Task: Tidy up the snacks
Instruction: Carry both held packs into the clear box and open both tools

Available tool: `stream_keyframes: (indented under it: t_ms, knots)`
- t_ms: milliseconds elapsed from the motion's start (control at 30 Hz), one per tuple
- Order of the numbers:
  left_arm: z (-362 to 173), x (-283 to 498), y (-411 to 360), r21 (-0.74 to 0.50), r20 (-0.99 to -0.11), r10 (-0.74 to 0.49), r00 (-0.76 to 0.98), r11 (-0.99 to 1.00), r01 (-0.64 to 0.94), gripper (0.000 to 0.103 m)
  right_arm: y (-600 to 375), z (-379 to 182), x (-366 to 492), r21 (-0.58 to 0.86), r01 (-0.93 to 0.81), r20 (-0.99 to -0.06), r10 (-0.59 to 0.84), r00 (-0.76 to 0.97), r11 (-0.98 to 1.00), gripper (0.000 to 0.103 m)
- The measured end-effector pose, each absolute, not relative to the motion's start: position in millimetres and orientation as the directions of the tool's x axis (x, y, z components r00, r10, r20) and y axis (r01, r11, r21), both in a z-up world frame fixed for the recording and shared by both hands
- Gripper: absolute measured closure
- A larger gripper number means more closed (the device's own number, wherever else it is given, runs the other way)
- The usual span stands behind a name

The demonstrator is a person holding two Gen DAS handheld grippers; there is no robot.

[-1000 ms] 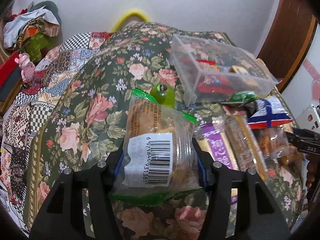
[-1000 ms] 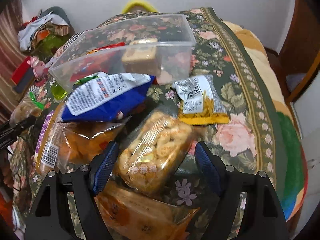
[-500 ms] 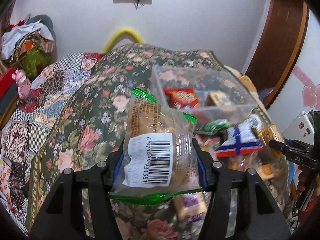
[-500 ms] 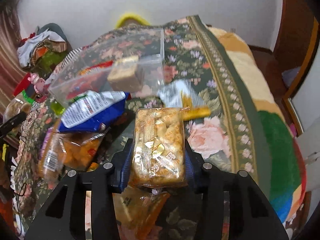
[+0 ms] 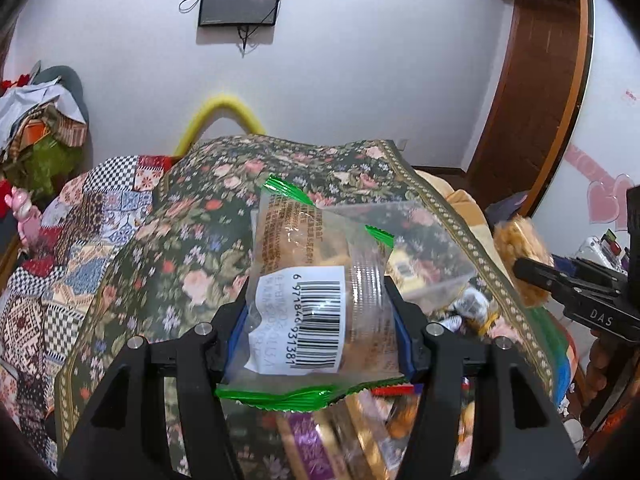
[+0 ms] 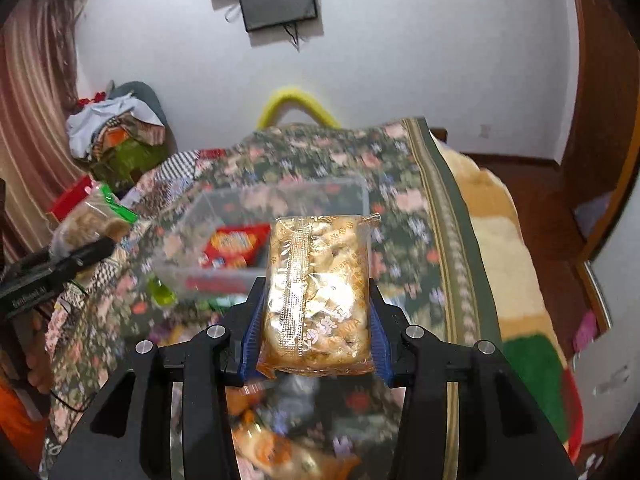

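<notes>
Now, above the floral-quilted bed (image 6: 404, 208), carry both packets over the clear plastic bin (image 6: 224, 216) before letting go: left tongs (image 5: 316, 322) clench a green-edged barcode packet (image 5: 308, 280); right tongs (image 6: 316, 330), just closed, grip a golden clear-wrapped snack (image 6: 320, 292).

Glossy clear plastic snack wrappers (image 5: 320, 280) (image 6: 320, 292) (crinkly); matt floral cloth bedspread (image 5: 192, 240); clear smooth plastic box (image 6: 280, 208); matt black plastic fingers (image 5: 224, 332).
</notes>
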State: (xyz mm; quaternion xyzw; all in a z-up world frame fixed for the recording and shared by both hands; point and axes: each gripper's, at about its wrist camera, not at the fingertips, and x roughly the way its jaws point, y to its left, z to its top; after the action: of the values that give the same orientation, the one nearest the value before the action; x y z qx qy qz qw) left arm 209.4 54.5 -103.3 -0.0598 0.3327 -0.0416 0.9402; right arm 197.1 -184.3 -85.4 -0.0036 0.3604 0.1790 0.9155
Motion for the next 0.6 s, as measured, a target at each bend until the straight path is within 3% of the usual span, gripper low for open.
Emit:
stream_keyframes:
  t_ms: [267,600]
  knots:
    - [-107,247,53,-0.147,-0.63,-0.121,0.768,0.989,0.035,0.045,-151,-75,227,0.124,-0.386,-0.633,0.372,0.679,0.914,0.061]
    - [-136,295,57,-0.164,-0.683,-0.133,0.718,0.986,0.027,0.045,-109,-101,270,0.114,-0.432,-0.703,0.38,0.601,0.894,0.061]
